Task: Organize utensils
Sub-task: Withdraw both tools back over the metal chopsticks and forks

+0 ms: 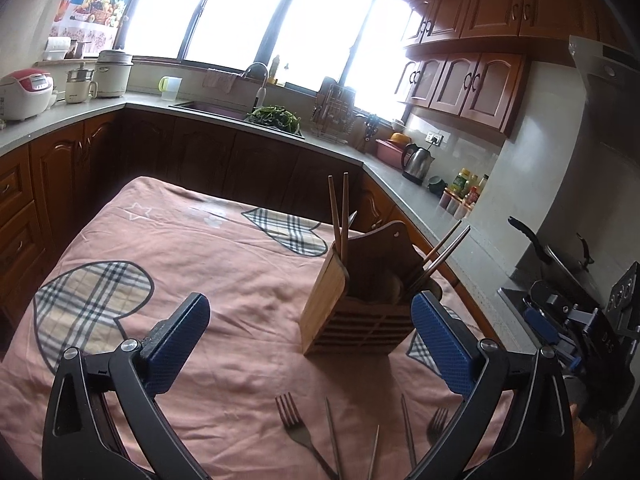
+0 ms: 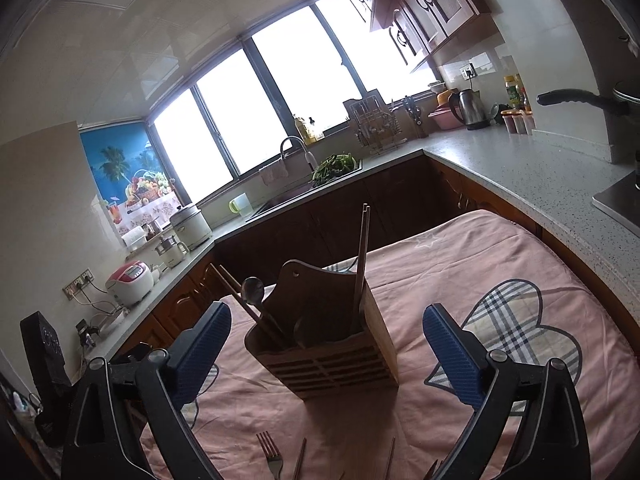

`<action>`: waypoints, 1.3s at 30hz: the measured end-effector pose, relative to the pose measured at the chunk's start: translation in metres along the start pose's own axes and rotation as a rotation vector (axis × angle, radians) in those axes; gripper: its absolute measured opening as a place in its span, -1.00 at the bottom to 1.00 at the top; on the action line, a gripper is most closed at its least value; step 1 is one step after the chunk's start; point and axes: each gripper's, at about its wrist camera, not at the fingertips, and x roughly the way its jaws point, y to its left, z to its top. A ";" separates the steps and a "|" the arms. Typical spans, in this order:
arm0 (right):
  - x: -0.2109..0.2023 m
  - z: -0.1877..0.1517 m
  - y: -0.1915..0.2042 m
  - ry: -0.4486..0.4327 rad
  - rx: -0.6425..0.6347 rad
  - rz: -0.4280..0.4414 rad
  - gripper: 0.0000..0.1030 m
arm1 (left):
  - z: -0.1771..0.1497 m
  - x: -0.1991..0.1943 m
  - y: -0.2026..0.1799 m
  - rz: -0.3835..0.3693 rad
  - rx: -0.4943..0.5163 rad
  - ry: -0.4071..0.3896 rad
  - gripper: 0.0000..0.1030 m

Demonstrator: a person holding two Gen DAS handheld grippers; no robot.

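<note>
Utensils first: my wooden holder [image 1: 362,300] stands upright on the pink tablecloth [image 1: 224,280], toward the right side of the table and close ahead of me. One pair of chopsticks [image 1: 339,216] pokes straight up from its left compartment, another pair [image 1: 442,250] leans out to the right. From the right wrist view I can also see a dark spoon [image 2: 256,294] resting in the holder among the leaning sticks.

On the cloth at the near edge lie two forks [image 1: 294,420] and several loose chopsticks [image 1: 334,436], all flat, tips pointing away from me.

My left tongs [image 1: 310,344] are spread wide with nothing between the blue pads; the holder sits beyond them, nearer the right pad. My right tongs [image 2: 326,354] gape just as wide, empty too, with the holder framed between the fingers but touching neither one. A fork [image 2: 270,454] shows below them.

Far off, a kettle [image 1: 418,160] stands on the counter.
</note>
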 end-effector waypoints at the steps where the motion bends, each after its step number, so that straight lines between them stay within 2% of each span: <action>1: -0.004 -0.004 0.002 0.005 -0.003 0.002 0.90 | -0.003 -0.005 0.002 0.001 -0.003 0.002 1.00; 14: -0.047 -0.060 0.008 0.064 -0.001 -0.013 0.90 | -0.049 -0.044 0.010 -0.006 0.004 0.066 1.00; 22: -0.068 -0.086 0.018 0.071 -0.046 -0.043 0.90 | -0.070 -0.065 0.013 0.008 0.009 0.061 1.00; 39: -0.078 -0.125 0.023 0.136 -0.114 -0.072 0.90 | -0.105 -0.072 0.018 0.052 0.031 0.112 1.00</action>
